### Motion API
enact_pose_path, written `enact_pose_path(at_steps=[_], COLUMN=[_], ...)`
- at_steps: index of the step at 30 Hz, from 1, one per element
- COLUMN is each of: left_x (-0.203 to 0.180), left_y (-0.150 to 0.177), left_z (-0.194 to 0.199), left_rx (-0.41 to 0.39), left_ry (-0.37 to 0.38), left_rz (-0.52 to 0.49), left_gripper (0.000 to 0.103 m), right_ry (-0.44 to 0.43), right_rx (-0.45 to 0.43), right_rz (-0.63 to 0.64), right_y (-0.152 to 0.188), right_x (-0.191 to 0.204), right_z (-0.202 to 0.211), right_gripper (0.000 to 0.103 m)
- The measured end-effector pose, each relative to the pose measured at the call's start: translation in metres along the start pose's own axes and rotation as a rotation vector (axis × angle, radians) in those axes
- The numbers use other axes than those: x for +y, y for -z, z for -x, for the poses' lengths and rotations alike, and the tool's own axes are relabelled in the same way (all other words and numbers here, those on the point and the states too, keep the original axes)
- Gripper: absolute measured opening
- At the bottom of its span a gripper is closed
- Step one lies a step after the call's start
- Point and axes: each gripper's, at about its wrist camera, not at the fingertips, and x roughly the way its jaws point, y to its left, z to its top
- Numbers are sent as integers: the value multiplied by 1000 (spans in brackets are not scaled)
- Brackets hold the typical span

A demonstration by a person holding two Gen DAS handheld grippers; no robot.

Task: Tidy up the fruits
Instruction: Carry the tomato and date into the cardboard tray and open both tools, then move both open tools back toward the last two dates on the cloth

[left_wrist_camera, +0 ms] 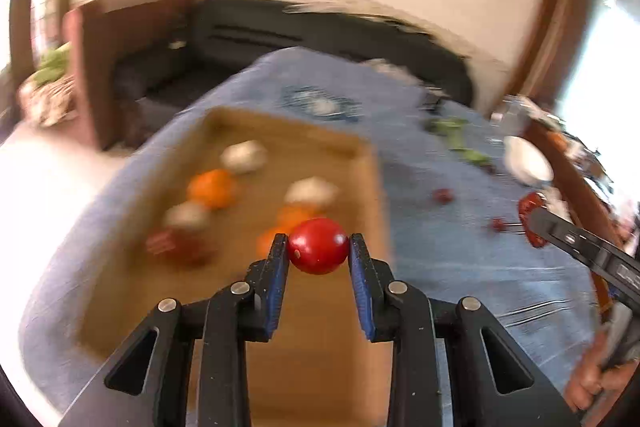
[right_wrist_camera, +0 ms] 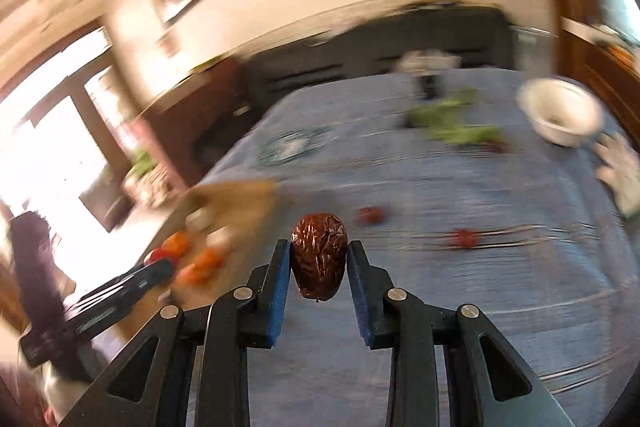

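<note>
My left gripper (left_wrist_camera: pixel 318 247) is shut on a red cherry tomato (left_wrist_camera: pixel 318 246) and holds it above the wooden tray (left_wrist_camera: pixel 352 327). On the tray lie an orange (left_wrist_camera: pixel 212 187), white pieces (left_wrist_camera: pixel 244 155) and a dark red fruit (left_wrist_camera: pixel 176 247), all blurred. My right gripper (right_wrist_camera: pixel 319 255) is shut on a wrinkled brown date (right_wrist_camera: pixel 319 255) above the blue tablecloth (right_wrist_camera: pixel 480 287). In the left wrist view the right gripper (left_wrist_camera: pixel 532 223) shows at the right with the date. In the right wrist view the left gripper (right_wrist_camera: pixel 160 267) shows at the tray (right_wrist_camera: pixel 240 199).
Small red fruits (right_wrist_camera: pixel 372 215) (right_wrist_camera: pixel 464 238) lie loose on the cloth. A white bowl (right_wrist_camera: pixel 560 111) stands at the far right, green leaves (right_wrist_camera: pixel 452 123) beside it. A patterned plate (right_wrist_camera: pixel 292 145) lies beyond the tray. A dark sofa (left_wrist_camera: pixel 280 31) runs behind the table.
</note>
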Motion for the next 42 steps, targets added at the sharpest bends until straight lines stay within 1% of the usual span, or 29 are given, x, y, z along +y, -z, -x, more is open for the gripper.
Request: enact_pose_path(at_steps=[3, 6, 7, 9, 10, 11, 14, 15, 16, 17, 18, 21, 22, 23, 25, 26, 27, 28, 29, 30, 31, 32, 34, 35, 37, 39, 41, 42], left_x=[40, 64, 68, 67, 67, 69, 69, 72, 76, 77, 76, 70, 70, 70, 71, 70, 70, 69, 68, 66, 63, 60, 48, 43, 27, 7, -14, -23], left_y=[13, 20, 22, 23, 22, 24, 22, 20, 19, 18, 16, 10, 9, 6, -1, -5, -7, -8, -9, -10, -10, -10, -9, -8, -10, -14, -19, -20], left_z=[-4, -13, -17, -16, -18, -19, -25, -27, -27, -26, -26, -17, -12, -6, 4, 11, 17, 25, 30, 34, 36, 37, 36, 37, 35, 36, 40, 42], left_rx=[40, 87, 101, 94, 98, 101, 97, 97, 98, 98, 94, 69, 52, 33, 12, -4, -23, -46, -63, -75, -81, -82, -67, -65, -52, -55, -70, -79], left_ry=[-53, -74, -81, -93, -83, -76, -97, -88, -69, -51, -40, -48, -46, -45, -66, -74, -75, -77, -84, -97, -108, -106, -76, -49, 11, 43, 72, 85], left_rz=[61, 86, 87, 57, 54, 56, 63, 85, 117, 142, 154, 142, 149, 159, 159, 156, 156, 155, 152, 145, 137, 131, 118, 115, 102, 72, 36, 16], left_gripper=[29, 29, 29, 29, 29, 30, 30, 31, 35, 38, 39, 42, 44, 48, 51, 52, 55, 65, 73, 74, 74, 74, 74, 74, 74, 74, 74, 74], right_ry=[-79, -113, -114, -98, -88, -81, -44, -38, -43, -54, -69, -76, -85, -96, -136, -140, -124, -101, -91, -76, -62, -47, -22, -13, -28, -36, 13, 54], right_rx=[81, 154, 176, 220, 237, 251, 272, 274, 276, 279, 279, 263, 259, 253, 230, 216, 200, 177, 161, 138, 117, 91, 71, 70, 82, 103, 106, 97], right_rz=[89, 153, 170, 202, 214, 222, 237, 233, 221, 205, 188, 168, 151, 123, 52, 35, 30, 24, 18, 7, -4, -17, -23, -27, -69, -101, -80, -63], right_y=[15, 33, 38, 46, 49, 52, 57, 57, 57, 55, 54, 51, 49, 46, 38, 34, 30, 24, 21, 18, 17, 17, 20, 22, 29, 33, 30, 28], right_x=[55, 92, 101, 114, 118, 119, 119, 116, 113, 111, 108, 102, 98, 94, 79, 73, 66, 57, 52, 43, 35, 26, 14, 8, -10, -25, -36, -42], right_z=[-34, -67, -77, -97, -105, -111, -124, -125, -125, -127, -127, -122, -118, -112, -98, -91, -83, -72, -64, -54, -45, -35, -24, -19, -12, -7, -2, 3], right_gripper=[32, 32, 32, 32, 32, 32, 32, 33, 33, 33, 33, 33, 33, 33, 33, 33, 33, 33, 34, 37, 43, 45, 45, 45, 45, 45, 45, 45])
